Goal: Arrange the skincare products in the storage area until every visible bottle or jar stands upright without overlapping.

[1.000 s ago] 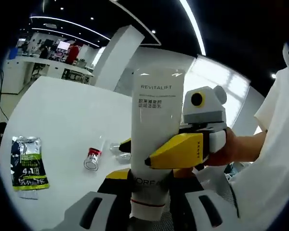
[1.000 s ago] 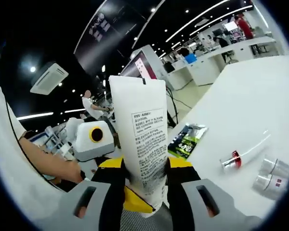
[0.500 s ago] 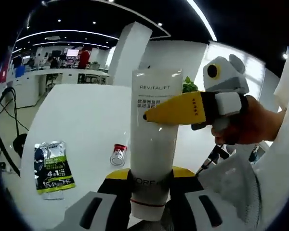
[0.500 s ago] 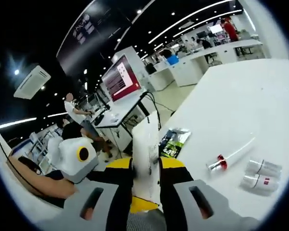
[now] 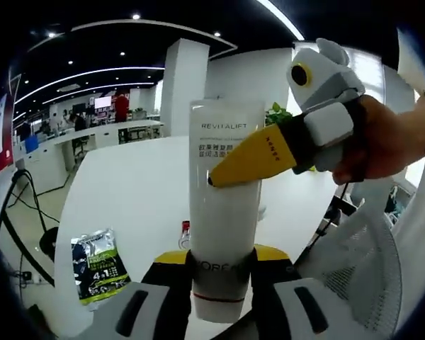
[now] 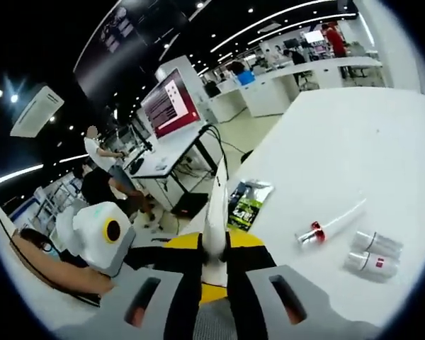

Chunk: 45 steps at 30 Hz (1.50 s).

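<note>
A white Revitalift tube [image 5: 223,198] stands upright between the yellow pads of my left gripper [image 5: 222,268], which is shut on its lower end. My right gripper reaches in from the right in a hand [image 5: 372,142], its yellow finger [image 5: 258,152] lying across the tube's upper part. In the right gripper view the tube [image 6: 214,212] shows edge-on, with my right gripper [image 6: 213,249] shut on its flat end. The left gripper [image 6: 103,234] sits at the lower left there.
On the white table [image 6: 354,149] lie a green and black sachet [image 6: 246,202], a clear tube with a red cap [image 6: 326,225] and two small bottles on their sides [image 6: 372,251]. The sachet [image 5: 99,265] also lies near the table's edge. Desks and people stand beyond.
The right gripper has moved from the tube's lower part up to its flat top end and its jaws have narrowed on it. In the right gripper view the tube has turned edge-on.
</note>
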{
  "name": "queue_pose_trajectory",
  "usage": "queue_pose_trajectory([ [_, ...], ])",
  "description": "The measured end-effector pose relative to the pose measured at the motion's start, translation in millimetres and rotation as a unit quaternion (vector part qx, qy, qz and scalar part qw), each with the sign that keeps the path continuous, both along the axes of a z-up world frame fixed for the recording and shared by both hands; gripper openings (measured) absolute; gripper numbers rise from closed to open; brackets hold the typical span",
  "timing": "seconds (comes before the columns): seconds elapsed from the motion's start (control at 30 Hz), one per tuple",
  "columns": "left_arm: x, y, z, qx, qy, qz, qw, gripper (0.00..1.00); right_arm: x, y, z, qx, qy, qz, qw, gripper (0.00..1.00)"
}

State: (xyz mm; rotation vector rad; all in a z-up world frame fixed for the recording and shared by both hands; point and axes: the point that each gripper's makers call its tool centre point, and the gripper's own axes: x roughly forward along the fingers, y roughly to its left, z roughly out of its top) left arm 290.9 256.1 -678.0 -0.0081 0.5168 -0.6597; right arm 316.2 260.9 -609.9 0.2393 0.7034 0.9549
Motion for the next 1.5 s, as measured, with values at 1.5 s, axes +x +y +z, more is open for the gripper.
queue_pose_trajectory([
  [1.5, -27.9, -9, 69.0, -0.261, 0.001, -0.142, 0.9549, 0.35, -58, 37, 42.7, -0.002, -0.087, 0.321, 0.9429, 0.08],
])
